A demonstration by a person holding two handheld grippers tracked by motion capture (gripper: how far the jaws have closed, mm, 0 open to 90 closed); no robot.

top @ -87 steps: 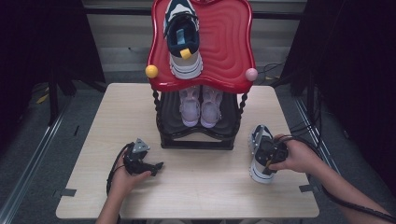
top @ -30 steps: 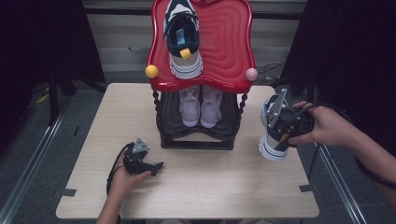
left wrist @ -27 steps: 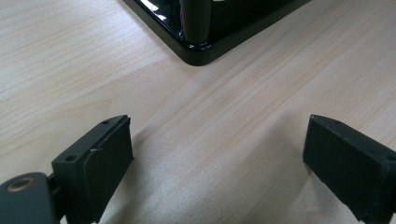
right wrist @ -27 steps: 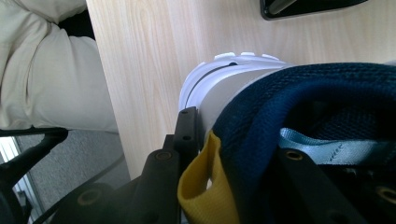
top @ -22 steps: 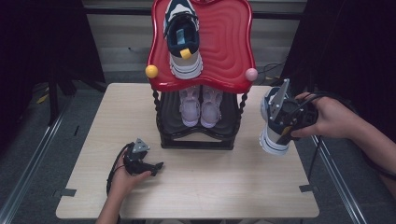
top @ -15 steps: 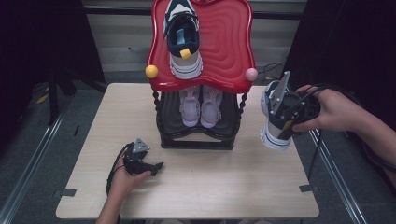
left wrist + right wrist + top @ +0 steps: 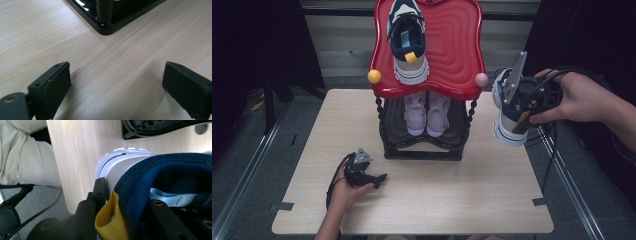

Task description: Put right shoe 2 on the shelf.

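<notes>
In the right gripper view the jaws clamp the heel collar of a navy and white sneaker [image 7: 140,172], one jaw outside by the yellow pull tab [image 7: 108,225], the other inside the shoe. From above, the right gripper [image 7: 526,107] holds that sneaker clear of the table [image 7: 472,195], toe hanging down, beside the red top tray [image 7: 452,45] of the shoe rack [image 7: 422,147], where its mate [image 7: 408,45] lies. Compared with earlier, the shoe is higher and nearer the tray's edge. The left gripper [image 7: 364,172] rests on the table, jaws wide apart and holding nothing, unmoved.
</notes>
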